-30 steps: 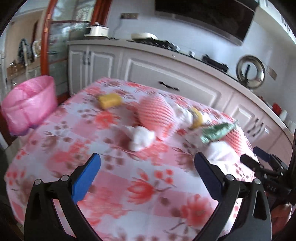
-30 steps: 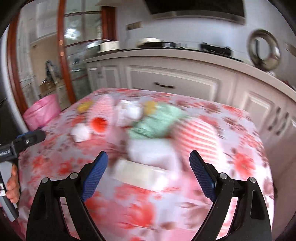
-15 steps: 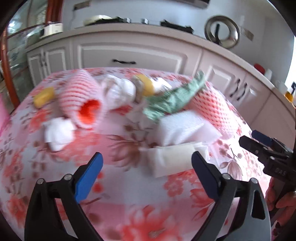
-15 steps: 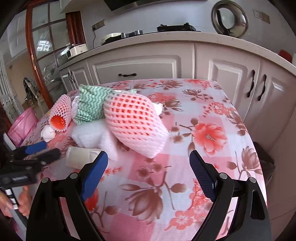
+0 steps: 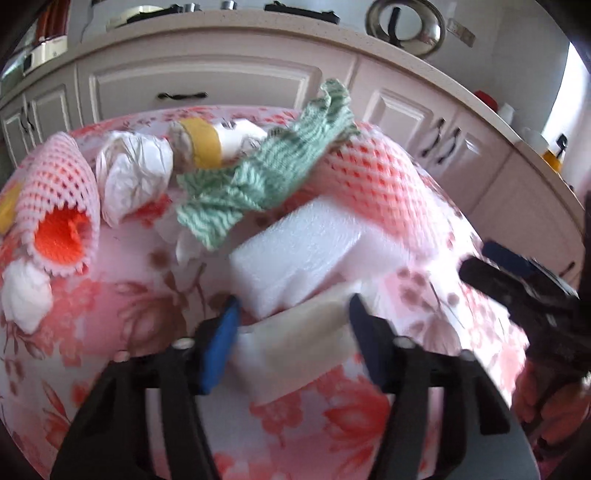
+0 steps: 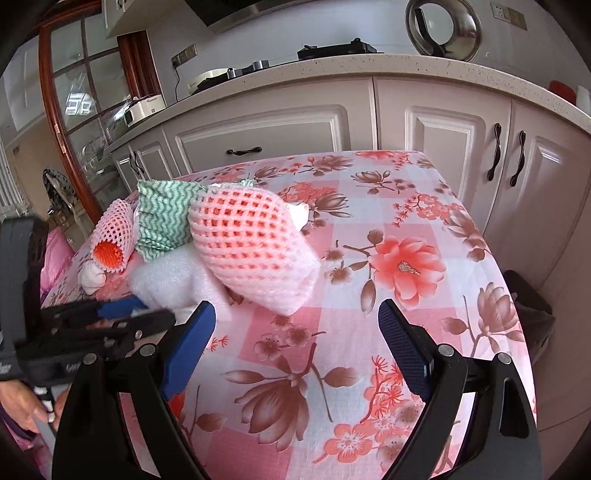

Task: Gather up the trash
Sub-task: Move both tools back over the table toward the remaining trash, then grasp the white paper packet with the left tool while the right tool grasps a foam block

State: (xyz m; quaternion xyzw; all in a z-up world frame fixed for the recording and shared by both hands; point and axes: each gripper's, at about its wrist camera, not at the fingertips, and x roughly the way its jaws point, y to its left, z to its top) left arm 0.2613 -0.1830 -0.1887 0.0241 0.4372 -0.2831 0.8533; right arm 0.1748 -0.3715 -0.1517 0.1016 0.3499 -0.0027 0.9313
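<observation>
Both views were bright with soft daylight, strongest at the window glare [image 5: 565,110] on the far right of the left wrist view, and shadows on the tablecloth [image 6: 369,332] were faint. The left wrist view was smeared by motion blur, worst on the right gripper [image 5: 517,273] at its edge and on the white foam block [image 5: 295,258], while the right wrist view was sharp except for the blurred left gripper [image 6: 110,317] at its left side. Fisheye distortion bent the counter edge [image 6: 369,70] into an arc, black vignetting closed off the corners, and the hanging steel lid [image 6: 443,26] showed a pale reflection.
</observation>
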